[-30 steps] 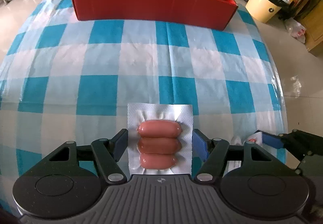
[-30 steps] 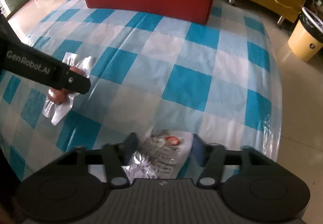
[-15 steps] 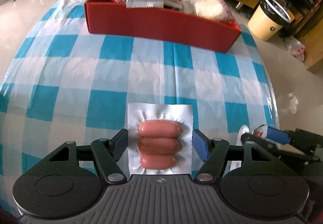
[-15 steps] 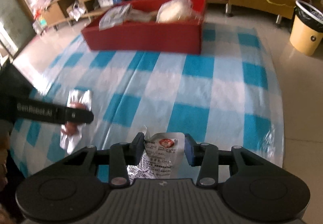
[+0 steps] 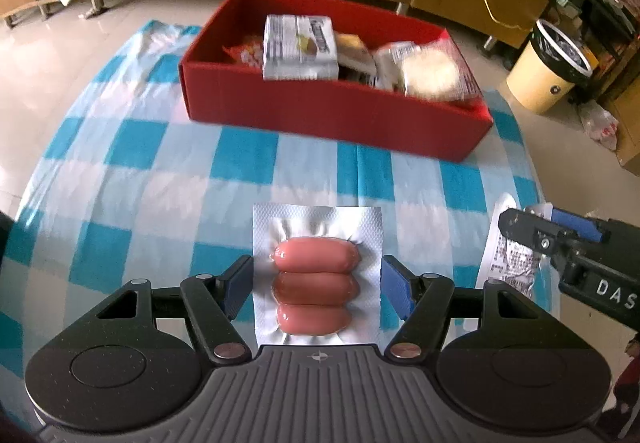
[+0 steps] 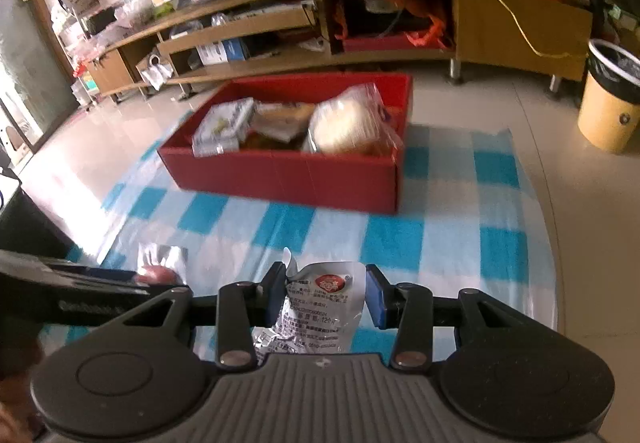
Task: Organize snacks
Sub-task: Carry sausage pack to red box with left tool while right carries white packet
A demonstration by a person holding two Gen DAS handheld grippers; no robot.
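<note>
My left gripper (image 5: pixel 316 283) is shut on a white vacuum pack of three pink sausages (image 5: pixel 316 279), held above the blue-and-white checked cloth (image 5: pixel 160 195). My right gripper (image 6: pixel 326 295) is shut on a crinkled silver snack packet (image 6: pixel 320 307) with a red round logo; that packet (image 5: pixel 508 259) also shows at the right edge of the left wrist view. Ahead of both stands a red box (image 5: pixel 332 111) (image 6: pixel 296 171) holding several wrapped snacks. The sausage pack (image 6: pixel 160 267) peeks out behind the left gripper's arm in the right wrist view.
A yellow bin with a black liner (image 5: pixel 548 67) (image 6: pixel 612 99) stands on the tiled floor to the right of the cloth. Low wooden shelving (image 6: pixel 280 27) runs along the back wall. The cloth's right edge (image 6: pixel 540 227) lies close to my right gripper.
Both grippers have risen with their packets and tilted up, so the red box and the shelves behind it now show more fully. The right gripper rose more.
</note>
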